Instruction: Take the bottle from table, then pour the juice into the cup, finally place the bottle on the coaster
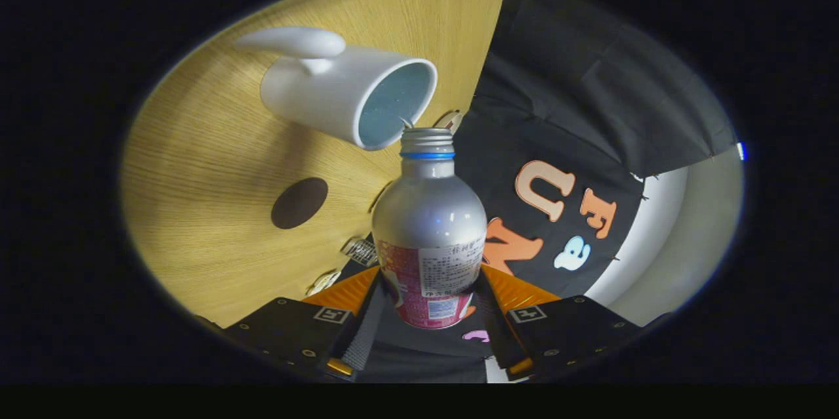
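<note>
My gripper (429, 304) is shut on the lower body of a silver bottle (429, 222) with a red and white label and a blue ring under its open threaded neck. The view is rolled on its side with the bottle tipped. The bottle's mouth sits at the rim of a white cup (341, 94) with a handle, which stands on the wooden table (196, 163). The cup's inside looks pale blue. A dark round coaster (299, 202) lies on the table, between the cup and my fingers, apart from both.
The black cloth wall (577, 111) rises behind the table's far edge, just beyond the cup. A pale wall (688, 235) shows past the cloth. Small tags (359, 250) lie near the table edge close to the bottle.
</note>
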Motion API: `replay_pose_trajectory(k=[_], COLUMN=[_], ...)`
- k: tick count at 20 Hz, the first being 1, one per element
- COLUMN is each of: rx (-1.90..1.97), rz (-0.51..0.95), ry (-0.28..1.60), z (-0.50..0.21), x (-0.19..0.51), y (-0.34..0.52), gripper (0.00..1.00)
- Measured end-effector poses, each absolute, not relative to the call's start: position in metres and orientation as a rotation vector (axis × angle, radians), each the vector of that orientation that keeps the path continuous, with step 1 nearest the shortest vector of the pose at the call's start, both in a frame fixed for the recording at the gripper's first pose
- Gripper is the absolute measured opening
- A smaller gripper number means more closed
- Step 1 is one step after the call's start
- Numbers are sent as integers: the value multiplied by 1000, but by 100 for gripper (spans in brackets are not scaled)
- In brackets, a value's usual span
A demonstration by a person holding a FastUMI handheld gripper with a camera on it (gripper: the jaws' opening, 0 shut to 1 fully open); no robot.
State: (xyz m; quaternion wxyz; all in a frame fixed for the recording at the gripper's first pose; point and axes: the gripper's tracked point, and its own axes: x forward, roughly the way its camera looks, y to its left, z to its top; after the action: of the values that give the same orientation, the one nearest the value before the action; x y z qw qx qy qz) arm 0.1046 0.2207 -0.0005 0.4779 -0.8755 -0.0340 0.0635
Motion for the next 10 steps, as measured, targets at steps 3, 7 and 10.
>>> replay_pose_trajectory(k=[3, 7, 10], rx=[-2147, -2166, -2176], rz=[154, 159, 158], ry=[-87, -92, -90], z=[0, -1, 0], x=[106, 105, 106], y=[222, 225, 225], gripper=[73, 72, 72])
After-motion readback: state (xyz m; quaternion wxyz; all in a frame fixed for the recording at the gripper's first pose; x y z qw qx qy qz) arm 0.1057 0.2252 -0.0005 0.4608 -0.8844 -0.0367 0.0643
